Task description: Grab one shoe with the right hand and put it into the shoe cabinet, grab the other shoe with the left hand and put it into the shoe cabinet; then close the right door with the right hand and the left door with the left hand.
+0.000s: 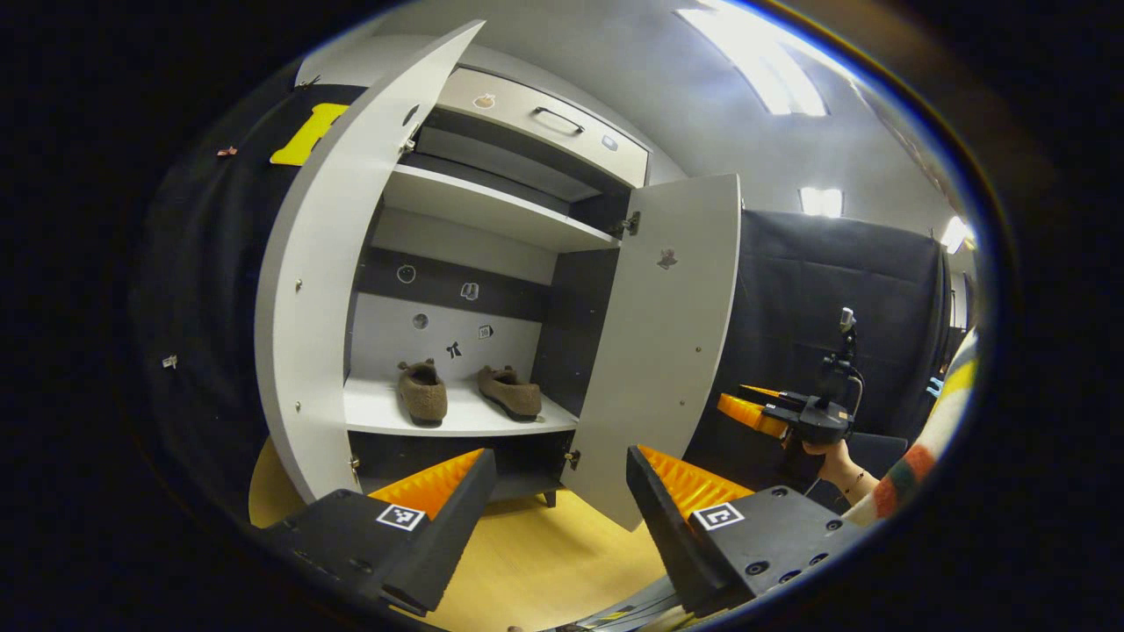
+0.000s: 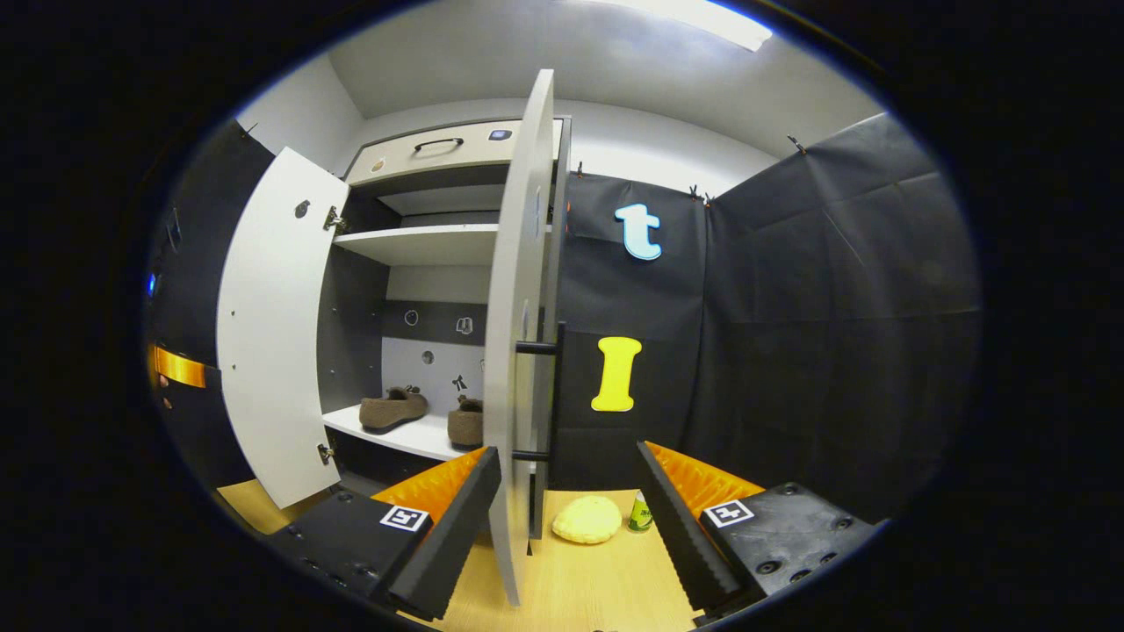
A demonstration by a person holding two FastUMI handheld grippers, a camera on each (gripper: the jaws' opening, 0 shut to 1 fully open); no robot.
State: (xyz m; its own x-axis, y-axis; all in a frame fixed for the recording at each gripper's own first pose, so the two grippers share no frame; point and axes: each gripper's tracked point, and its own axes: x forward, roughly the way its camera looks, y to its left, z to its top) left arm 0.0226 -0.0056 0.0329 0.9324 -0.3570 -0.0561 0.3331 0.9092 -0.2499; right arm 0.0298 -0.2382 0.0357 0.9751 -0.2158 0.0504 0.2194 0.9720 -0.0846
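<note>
Two brown shoes sit side by side on the lower shelf (image 1: 465, 420) of the shoe cabinet, one (image 1: 423, 392) left of the other (image 1: 509, 391). The left door (image 1: 325, 290) and right door (image 1: 659, 351) both stand wide open. My left gripper (image 1: 559, 456) is open and held in front of the cabinet, apart from everything. My right gripper (image 2: 569, 449) is open, and the right door (image 2: 514, 307) stands edge-on between its fingers, close to the left finger. A hand holds the right gripper (image 1: 742, 402) beyond that door. Both shoes (image 2: 392, 409) (image 2: 465, 421) appear past the door's edge.
A drawer (image 1: 544, 118) with a handle tops the cabinet, above an upper shelf (image 1: 492, 206). The right door has a bar handle (image 2: 537, 347). On the wooden floor (image 2: 597, 570) behind the door lie a round yellow thing (image 2: 587, 520) and a small green can (image 2: 640, 513).
</note>
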